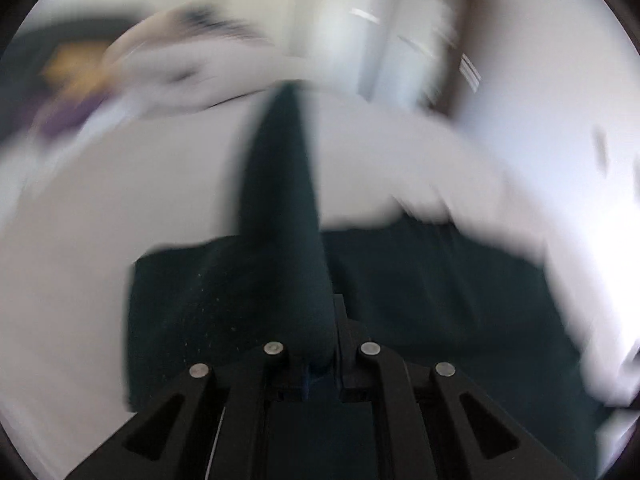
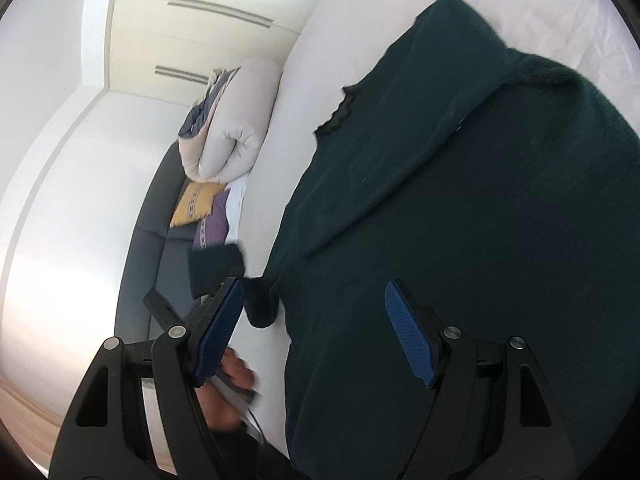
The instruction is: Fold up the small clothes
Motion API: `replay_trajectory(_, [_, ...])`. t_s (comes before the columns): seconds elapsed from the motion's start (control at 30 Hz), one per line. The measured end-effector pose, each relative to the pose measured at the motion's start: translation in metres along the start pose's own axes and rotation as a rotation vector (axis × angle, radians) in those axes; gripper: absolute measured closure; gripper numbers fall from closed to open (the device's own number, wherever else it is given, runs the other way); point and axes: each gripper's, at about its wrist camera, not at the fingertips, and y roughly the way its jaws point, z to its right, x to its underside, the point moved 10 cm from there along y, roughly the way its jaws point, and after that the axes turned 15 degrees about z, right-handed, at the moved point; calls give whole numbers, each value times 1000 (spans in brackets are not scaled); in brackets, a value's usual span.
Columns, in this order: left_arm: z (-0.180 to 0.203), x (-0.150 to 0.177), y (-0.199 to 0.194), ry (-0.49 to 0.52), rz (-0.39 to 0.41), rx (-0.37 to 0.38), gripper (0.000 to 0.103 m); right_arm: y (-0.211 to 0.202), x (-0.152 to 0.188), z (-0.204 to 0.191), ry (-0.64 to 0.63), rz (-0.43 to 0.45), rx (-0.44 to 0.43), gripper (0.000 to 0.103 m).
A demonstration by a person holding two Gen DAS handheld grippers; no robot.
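A dark green knit sweater (image 2: 480, 200) lies spread on the white bed (image 2: 304, 92). It also shows in the blurred left wrist view (image 1: 400, 300). My left gripper (image 1: 320, 360) is shut on a sleeve of the sweater (image 1: 284, 208), which stretches up and away from the jaws. My right gripper (image 2: 316, 332) is open and empty, hovering over the sweater's edge; its blue pads (image 2: 408, 336) stand wide apart. The sleeve's cuff end (image 2: 216, 268) and the hand holding the left gripper (image 2: 232, 376) show at the lower left.
A rolled beige duvet (image 2: 232, 120), a yellow cushion (image 2: 196, 204) and a purple cushion (image 2: 214, 228) lie against the dark headboard (image 2: 152, 240). White wardrobe doors (image 2: 200, 20) stand behind. The left wrist view is heavily motion-blurred.
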Motion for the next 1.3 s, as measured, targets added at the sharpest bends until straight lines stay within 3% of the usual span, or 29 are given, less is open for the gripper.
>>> replay_trajectory(0.1, [65,48,27,197,-85,33,95,5,-9,12,3,-3,29,30])
replay_trajectory(0.2, [78,63,31,262,-90,13,93,13,-14,21,-1,-25,48,30])
replay_trajectory(0.27, [74,58,30,218,-83,29,71,24,-15,25,-9,-52,61,30])
replay_trajectory(0.3, [70,62,27,177,-98,55,43,31,-14,25,-6,-67,62,30])
replay_trajectory(0.33, [68,62,26,146,-110,75,29,42,-12,25,2,-89,59,30])
replay_trajectory(0.43, [63,62,14,75,-120,105,17,73,-3,25,8,-151,101,30])
replay_trajectory(0.57, [51,68,-13,-47,-121,153,16,115,21,14,-33,-253,154,30])
replay_trajectory(0.7, [30,60,-34,-150,-68,193,17,151,40,8,-114,-323,219,35])
replay_trajectory(0.8, [5,58,-39,-243,-42,195,25,168,40,10,-168,-322,260,58])
replay_trajectory(0.83, [-2,58,-38,-275,-43,194,31,172,38,10,-187,-323,273,73])
replay_trajectory(0.87, [-11,58,-38,-310,-42,195,36,174,37,11,-210,-324,287,82])
replay_trajectory(0.97, [-46,53,-38,-437,-18,178,46,169,33,4,-316,-310,316,95])
replay_trajectory(1.1, [-86,39,-37,-550,21,147,53,151,3,-24,-539,-237,350,95])
replay_trajectory(1.3, [-110,9,-34,-576,64,114,64,132,-66,-6,-597,-171,454,95])
